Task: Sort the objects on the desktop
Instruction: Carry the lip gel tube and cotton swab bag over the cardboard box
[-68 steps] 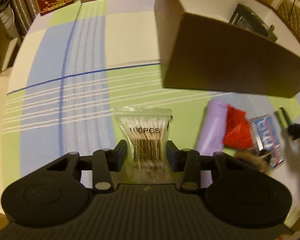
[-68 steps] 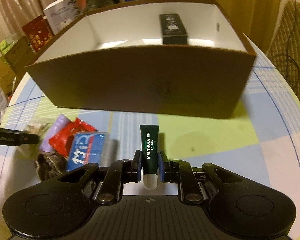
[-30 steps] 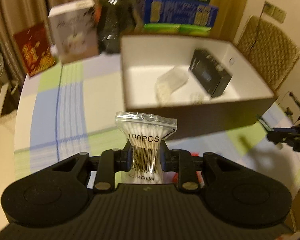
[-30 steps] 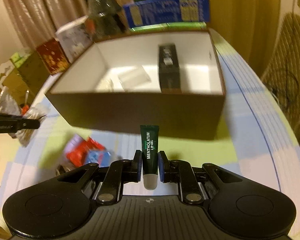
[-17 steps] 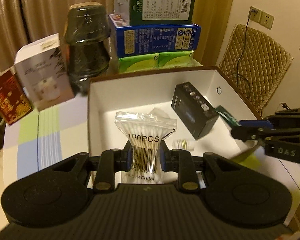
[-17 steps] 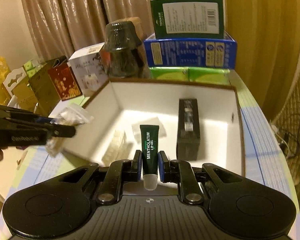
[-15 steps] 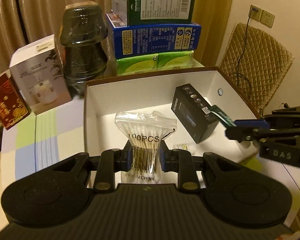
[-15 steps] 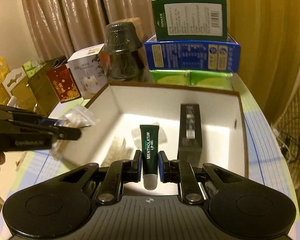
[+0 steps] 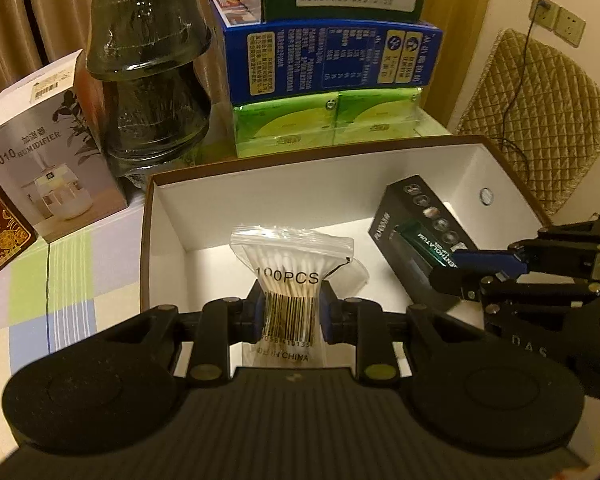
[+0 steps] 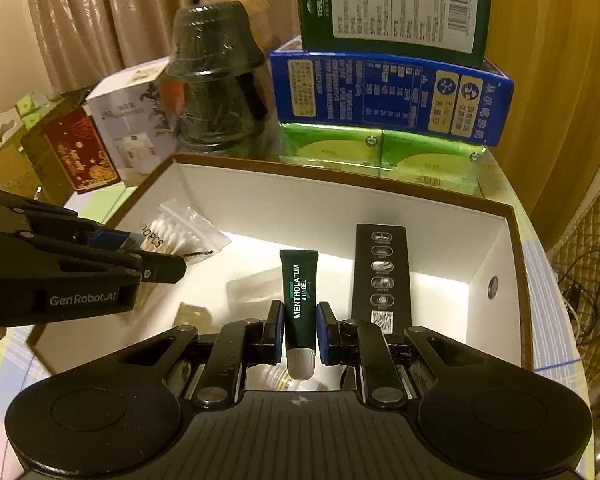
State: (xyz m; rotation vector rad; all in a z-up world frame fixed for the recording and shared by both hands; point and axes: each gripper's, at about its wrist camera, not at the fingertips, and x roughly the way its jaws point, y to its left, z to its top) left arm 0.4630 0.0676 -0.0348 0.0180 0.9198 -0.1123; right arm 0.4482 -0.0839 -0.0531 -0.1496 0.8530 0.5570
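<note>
Since a couple of seconds back both grippers have come up off the bench and now hang over the open box (image 10: 516, 240), each carrying its item along. Up close, the left gripper (image 9: 292, 314) has its fingers pinched on the cotton swab bag (image 9: 290, 280) around the barcode; the bottom of the bag drops behind the gripper body, so only "IN CHINA" peeks out. The right gripper (image 10: 298, 332) is clamped on the lip gel tube (image 10: 299, 300), cap end toward the camera and partly tucked between the fingers. Both items are held above the box's white interior, not resting on it. Under the right gripper there's something small and roundish on the box floor, too hidden to make out, plus a pale clear packet (image 10: 252, 288) that's hard to read. Further in, a black carton (image 10: 382, 272) lies along the right side of the box. Behind the box sit stacked dark bowls (image 9: 152, 68) in wrap, a humidifier box (image 9: 48, 148), and a blue carton (image 10: 388, 96) on green packs (image 10: 380, 152), the top green box cut off by the frame.
</note>
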